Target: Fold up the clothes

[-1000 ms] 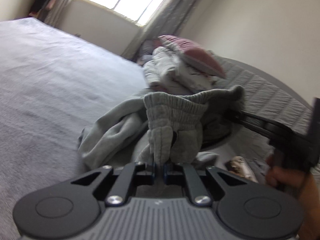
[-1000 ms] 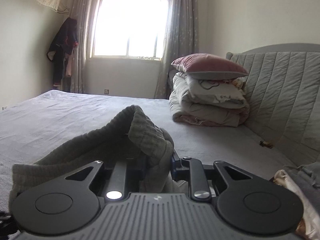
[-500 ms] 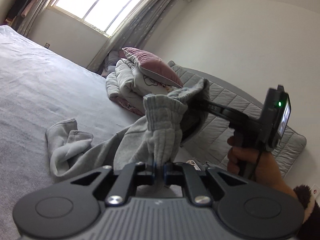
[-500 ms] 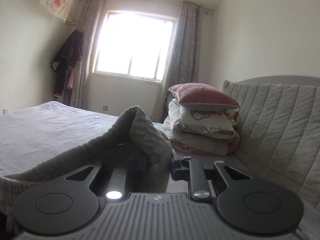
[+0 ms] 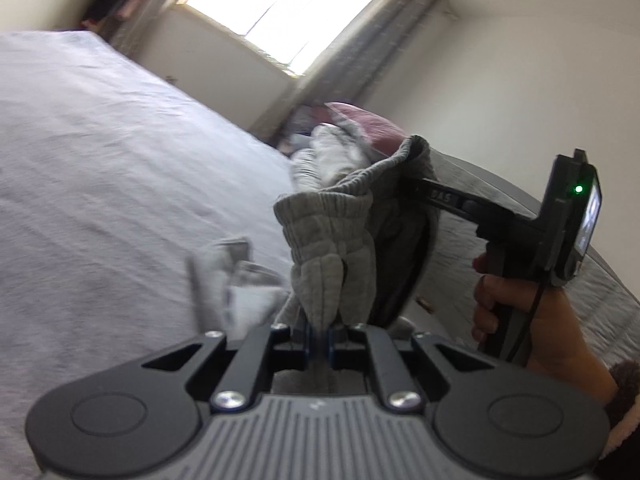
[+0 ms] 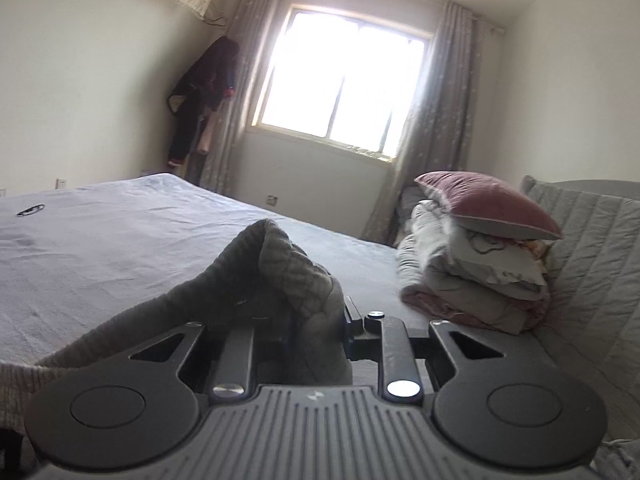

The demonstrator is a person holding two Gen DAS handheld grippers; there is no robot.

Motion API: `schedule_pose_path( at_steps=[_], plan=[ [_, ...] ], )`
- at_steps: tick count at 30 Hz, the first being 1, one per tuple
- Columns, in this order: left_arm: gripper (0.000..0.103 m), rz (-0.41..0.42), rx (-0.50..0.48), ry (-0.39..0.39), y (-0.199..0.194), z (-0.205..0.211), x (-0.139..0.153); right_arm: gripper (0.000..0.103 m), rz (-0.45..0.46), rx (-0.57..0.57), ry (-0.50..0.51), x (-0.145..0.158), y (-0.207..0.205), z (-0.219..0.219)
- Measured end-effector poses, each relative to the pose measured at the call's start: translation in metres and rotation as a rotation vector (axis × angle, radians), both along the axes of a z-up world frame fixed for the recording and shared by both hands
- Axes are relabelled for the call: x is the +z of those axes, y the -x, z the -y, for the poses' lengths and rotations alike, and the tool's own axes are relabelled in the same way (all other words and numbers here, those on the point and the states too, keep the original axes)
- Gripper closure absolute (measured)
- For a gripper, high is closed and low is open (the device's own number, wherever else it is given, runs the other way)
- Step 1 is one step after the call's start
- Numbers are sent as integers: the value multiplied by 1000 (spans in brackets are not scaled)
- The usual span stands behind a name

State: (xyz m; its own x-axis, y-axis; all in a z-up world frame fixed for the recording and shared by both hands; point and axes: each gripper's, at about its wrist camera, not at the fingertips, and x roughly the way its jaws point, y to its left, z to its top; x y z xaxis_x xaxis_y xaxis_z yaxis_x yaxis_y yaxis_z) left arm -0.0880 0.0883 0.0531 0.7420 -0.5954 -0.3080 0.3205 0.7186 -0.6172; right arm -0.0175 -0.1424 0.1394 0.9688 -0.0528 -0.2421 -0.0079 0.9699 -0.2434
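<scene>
While both tools, left [image 5: 319,340] and right [image 6: 316,332], stay clamped on the grey trousers [image 5: 332,248], we note the waistband now raised off the bed [image 5: 100,168] below, ready for spreading.

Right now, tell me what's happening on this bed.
A person is folding clothes with two handheld grippers. The left gripper and the right gripper are each shut on the ribbed waistband of grey sweatpants, holding it up above the bed. The rest of the garment trails down onto the cover. A pillow tops folded bedding near the headboard.
</scene>
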Motion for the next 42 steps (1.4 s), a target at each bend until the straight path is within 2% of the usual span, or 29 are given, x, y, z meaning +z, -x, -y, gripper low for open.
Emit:
schedule_pose_path(
  at_steps=[11,23,27,32,35,36,42],
  plan=[
    [95,-93,160,-23,-17,-49,-26,76,-72,122,-7,-25,-49,-75],
    [96,-194,264,-37,-26,-89,-46,76,-170,217,6,-59,-95,-136],
    [96,-213,292,-75,-34,-96,-54,76,-212,241,11,-73,-105,-152],
    [96,-298,324,-111,-49,-103,-75,74,-303,273,-52,-83,-111,-153],
    [95,-371,326,-111,-58,-105,-88,69,-344,316,-81,-88,-105,-148],
    [95,-393,324,-111,-60,-105,-91,65,-353,331,-91,-90,-102,-146],
    [91,-437,329,-123,-64,-103,-94,54,-393,380,-160,-86,-86,-122]
  ],
)
